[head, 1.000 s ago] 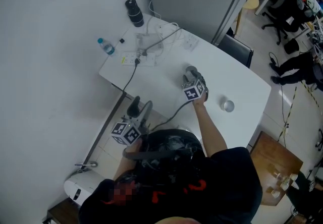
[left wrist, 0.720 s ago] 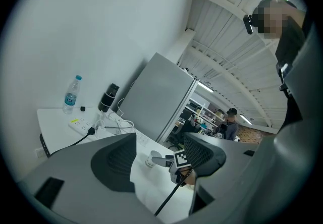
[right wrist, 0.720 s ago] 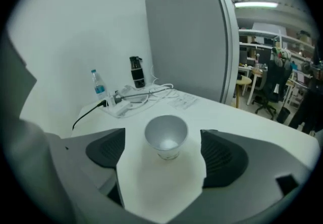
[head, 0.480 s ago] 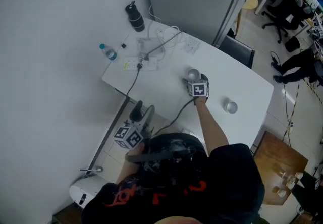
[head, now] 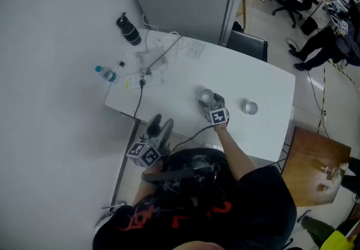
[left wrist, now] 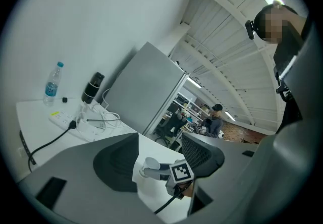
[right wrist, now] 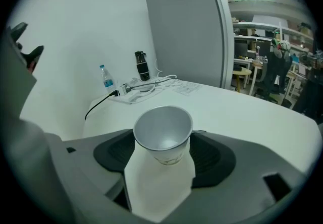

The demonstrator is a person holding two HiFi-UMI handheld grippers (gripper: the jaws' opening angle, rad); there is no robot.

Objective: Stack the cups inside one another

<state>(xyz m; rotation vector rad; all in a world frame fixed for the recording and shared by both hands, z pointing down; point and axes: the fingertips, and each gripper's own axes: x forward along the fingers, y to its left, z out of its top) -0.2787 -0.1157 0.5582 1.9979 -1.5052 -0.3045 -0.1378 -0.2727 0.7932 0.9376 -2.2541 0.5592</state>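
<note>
My right tongs [head: 210, 101] have just been closing on the near cup [head: 206, 96], which stands upright on the desk [head: 185, 71]. The pads grip its rim, ready to carry it to the other cup [head: 251, 108]. My left tongs [head: 160, 126] hang open and empty.

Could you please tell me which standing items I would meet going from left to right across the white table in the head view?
water bottle → black flask → paper cup at mid-table → second paper cup
</note>
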